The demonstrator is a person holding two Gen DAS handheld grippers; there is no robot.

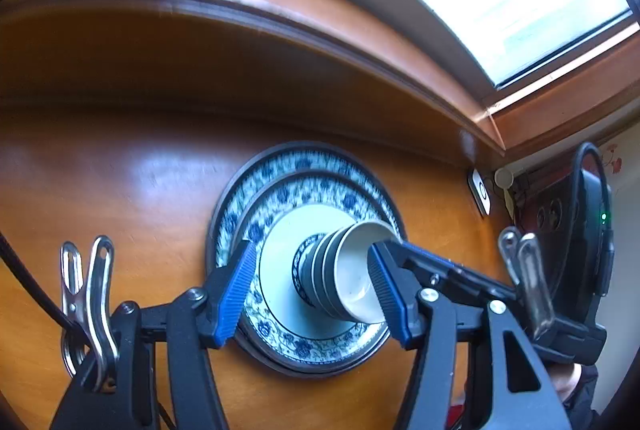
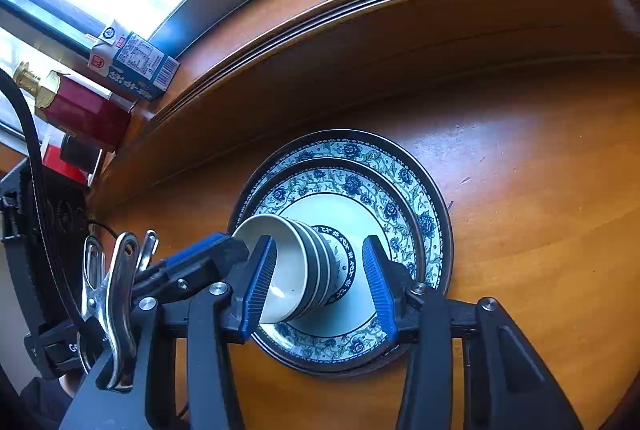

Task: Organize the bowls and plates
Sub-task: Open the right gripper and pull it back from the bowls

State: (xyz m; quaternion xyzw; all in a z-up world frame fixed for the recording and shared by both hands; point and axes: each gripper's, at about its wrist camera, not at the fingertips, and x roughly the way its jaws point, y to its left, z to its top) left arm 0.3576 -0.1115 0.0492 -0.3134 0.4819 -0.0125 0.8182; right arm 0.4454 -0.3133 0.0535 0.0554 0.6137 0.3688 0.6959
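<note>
Several small nested bowls (image 1: 344, 278) (image 2: 296, 270), dark-banded outside and white inside, stand stacked in the middle of a small blue-floral plate (image 1: 280, 197) (image 2: 344, 181). That plate lies on a larger matching plate (image 1: 256, 165) (image 2: 360, 145) on the wooden table (image 1: 120, 189). My left gripper (image 1: 312, 294) is open around the stack, its left pad well clear of the bowls. My right gripper (image 2: 320, 286) is open around it from the other side, with a gap at its right pad. Each gripper's inner fingertip sits at the top bowl's rim.
A raised wooden ledge (image 1: 280, 21) runs along the table's far side under a bright window. On it stand a blue milk carton (image 2: 134, 61) and a red box with a gold cap (image 2: 80, 109). A white switch plate (image 1: 480, 193) sits near the corner.
</note>
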